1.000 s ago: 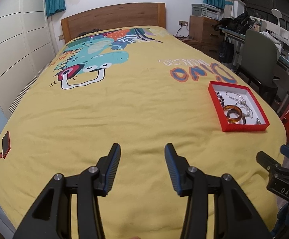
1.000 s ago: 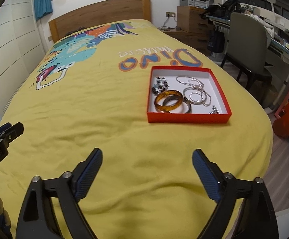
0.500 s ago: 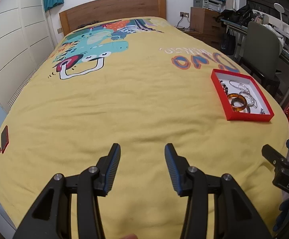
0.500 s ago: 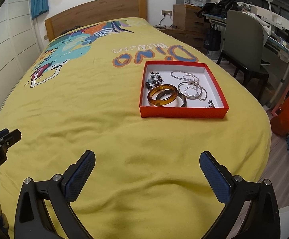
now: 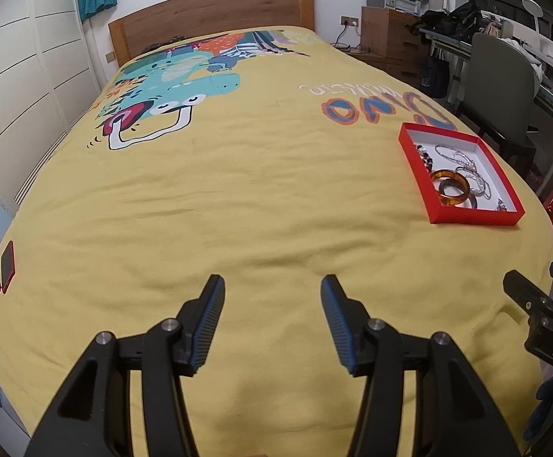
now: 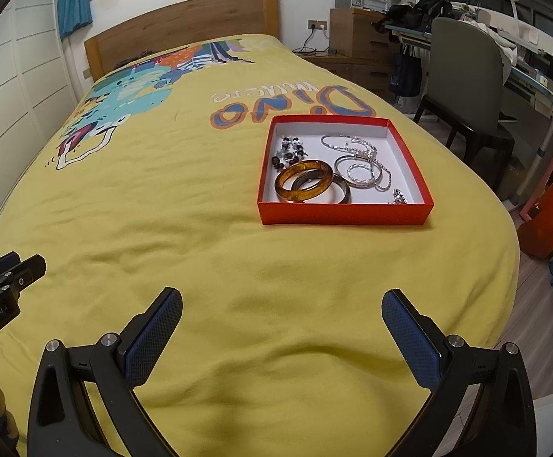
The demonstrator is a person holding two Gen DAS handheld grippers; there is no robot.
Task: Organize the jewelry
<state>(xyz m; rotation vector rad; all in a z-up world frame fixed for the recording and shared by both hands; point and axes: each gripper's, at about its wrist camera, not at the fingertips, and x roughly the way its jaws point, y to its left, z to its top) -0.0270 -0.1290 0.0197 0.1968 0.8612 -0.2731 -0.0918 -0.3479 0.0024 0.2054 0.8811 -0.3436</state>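
A shallow red box (image 6: 343, 215) with a white inside sits on the yellow bedspread, right of the middle. In it lie an amber bangle (image 6: 304, 179), a dark bangle (image 6: 339, 191) under it, a dark bead bracelet (image 6: 290, 149), silver chains (image 6: 360, 162) and a small silver piece (image 6: 399, 197). The box also shows in the left wrist view (image 5: 474, 216) at the right. My right gripper (image 6: 282, 310) is wide open and empty, well short of the box. My left gripper (image 5: 272, 295) is open and empty over bare bedspread, far left of the box.
The bed (image 5: 238, 205) has a wooden headboard (image 5: 211, 15) at the far end. A red phone (image 5: 7, 266) lies at the bed's left edge. A grey chair (image 6: 467, 87) and a desk stand right of the bed, with white wardrobe doors at the left.
Both grippers have shifted a little over the bed; the box looks slightly nearer than half a second ago. The right gripper's jaws opened wider a second ago. The jewelry has not moved.
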